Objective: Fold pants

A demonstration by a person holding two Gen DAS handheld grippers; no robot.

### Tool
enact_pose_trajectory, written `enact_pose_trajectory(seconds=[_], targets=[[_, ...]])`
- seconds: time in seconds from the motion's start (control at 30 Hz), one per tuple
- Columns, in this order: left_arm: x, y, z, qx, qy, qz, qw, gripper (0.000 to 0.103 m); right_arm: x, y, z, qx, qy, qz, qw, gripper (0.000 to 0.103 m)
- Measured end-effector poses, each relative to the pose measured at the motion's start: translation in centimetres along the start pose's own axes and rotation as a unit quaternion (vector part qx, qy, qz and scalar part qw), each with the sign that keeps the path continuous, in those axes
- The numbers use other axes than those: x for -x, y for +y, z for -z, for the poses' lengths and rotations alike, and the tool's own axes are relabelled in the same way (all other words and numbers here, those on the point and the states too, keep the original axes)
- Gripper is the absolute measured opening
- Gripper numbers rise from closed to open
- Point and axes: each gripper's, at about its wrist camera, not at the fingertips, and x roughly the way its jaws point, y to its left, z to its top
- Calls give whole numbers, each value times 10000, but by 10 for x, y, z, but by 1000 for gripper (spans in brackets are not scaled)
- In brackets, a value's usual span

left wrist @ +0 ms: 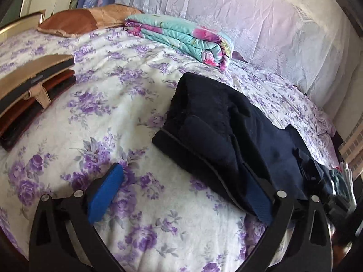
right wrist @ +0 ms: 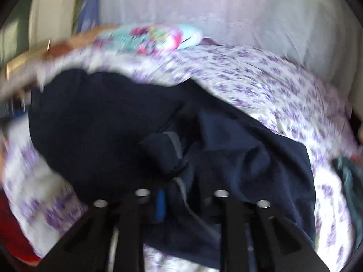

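Observation:
Dark navy pants (left wrist: 217,122) lie in a folded heap on the flowered bedspread (left wrist: 109,99), right of centre in the left wrist view. My left gripper (left wrist: 183,195) stands wide open over the bedspread. Its left blue pad (left wrist: 106,190) rests on bare sheet, and its right pad (left wrist: 261,200) sits against the near edge of the pants. The right wrist view is blurred. There the pants (right wrist: 102,124) fill the middle, and my right gripper (right wrist: 179,185) has its jaws close together with a bunch of navy cloth between them; the fingertips are hidden by the cloth.
A folded turquoise and pink quilt (left wrist: 181,36) and a brown cushion (left wrist: 74,20) lie at the head of the bed. Stacked flat cases (left wrist: 29,95) sit at the left. A pale lilac curtain (left wrist: 249,15) hangs behind. More clothing (left wrist: 340,181) is bunched at the bed's right edge.

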Motion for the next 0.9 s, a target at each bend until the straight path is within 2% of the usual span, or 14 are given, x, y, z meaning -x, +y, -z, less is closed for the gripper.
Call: enact_pose_trajectory(seconds=[0.1,0.2,0.27,0.3,0.33,0.37,0.4,0.47,0.53,0.6,0.67,0.73,0.8,0.9], targets=[[0,-1,-2,-14,24,2,10000,98,42,-57,8,-850,-484,90,9952,15],[2,-4,1,-54,30,12,10000,98,91,-147,30,-2000,-833,533,9748,15],[1,-4,2,-57,42,-1,10000,98,114,-208,54,-2747,-900,921,9529,16],[2,-5,3,-71,53,-30,10000,98,125,-248,76,-3234,-816,1316,9335,24],[2,-6,3,-86,63,-59,9999,98,131,-275,95,-3567,-642,1710,9162,35],[2,-9,4,-114,80,-93,9999,98,138,-301,117,-3953,-388,2111,8931,60],[3,-10,5,-149,101,-118,9998,98,150,-318,141,-4323,-399,2230,8728,62],[5,-15,7,-244,157,-160,9995,98,175,-328,180,-4787,-798,1901,8534,62],[5,-19,8,-299,232,-151,9992,98,181,-319,191,-4717,-798,1781,8599,62],[4,-24,8,-322,305,-122,9989,98,173,-303,190,-4504,-651,1528,8772,62],[5,-27,7,-282,343,16,9990,98,151,-281,181,-4282,-453,959,8975,62],[9,-28,6,-137,354,209,9991,98,134,-269,175,-4238,-394,555,9032,60],[10,-26,5,9,409,374,9985,98,118,-267,172,-4408,-418,149,8965,55],[11,-26,3,64,467,461,9978,98,107,-284,177,-5013,-637,-147,8628,38]])
